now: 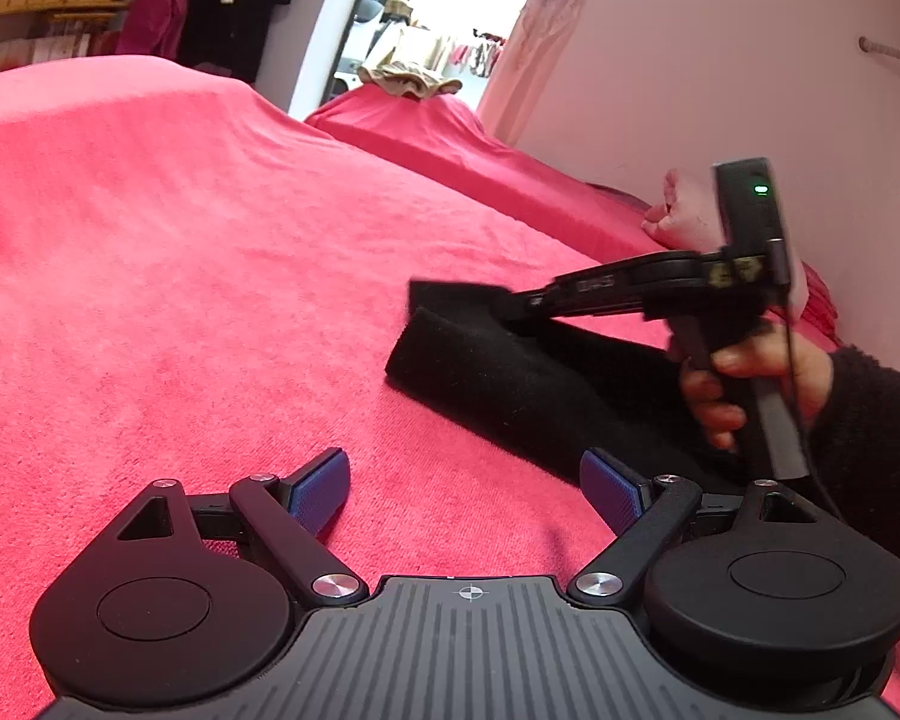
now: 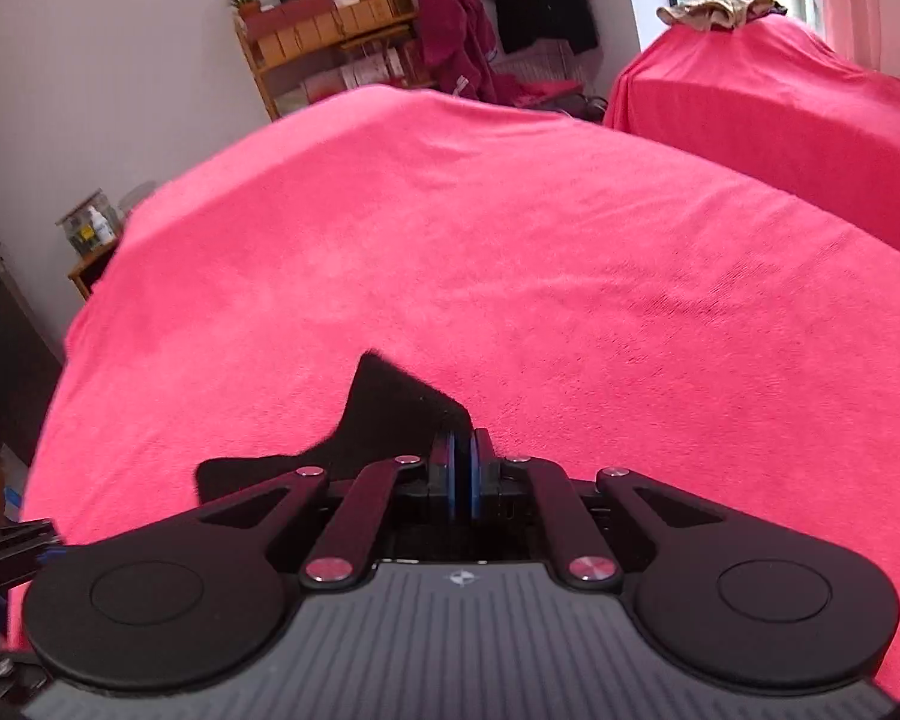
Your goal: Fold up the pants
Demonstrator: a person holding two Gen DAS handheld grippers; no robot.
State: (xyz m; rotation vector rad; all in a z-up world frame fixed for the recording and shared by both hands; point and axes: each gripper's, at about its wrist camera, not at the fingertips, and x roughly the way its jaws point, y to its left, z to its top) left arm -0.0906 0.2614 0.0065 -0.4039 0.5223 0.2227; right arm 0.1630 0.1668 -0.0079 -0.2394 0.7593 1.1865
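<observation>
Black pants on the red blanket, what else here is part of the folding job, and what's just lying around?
Part of the job:
- black pants, lying on the red blanket
- right tongs, shut on a fold of the pants
- left tongs, open, empty

Just lying about:
- beige cloth on the far covered table
- wooden shelf with plants
- hanging clothes

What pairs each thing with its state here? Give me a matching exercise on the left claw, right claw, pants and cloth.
Things:
1. left claw
2. right claw
3. pants
4. cloth

States:
A. black, one edge lifted
B. red, spread over the table
C. open, holding nothing
D. shut on fabric

Pairs: 1-C, 2-D, 3-A, 4-B
</observation>
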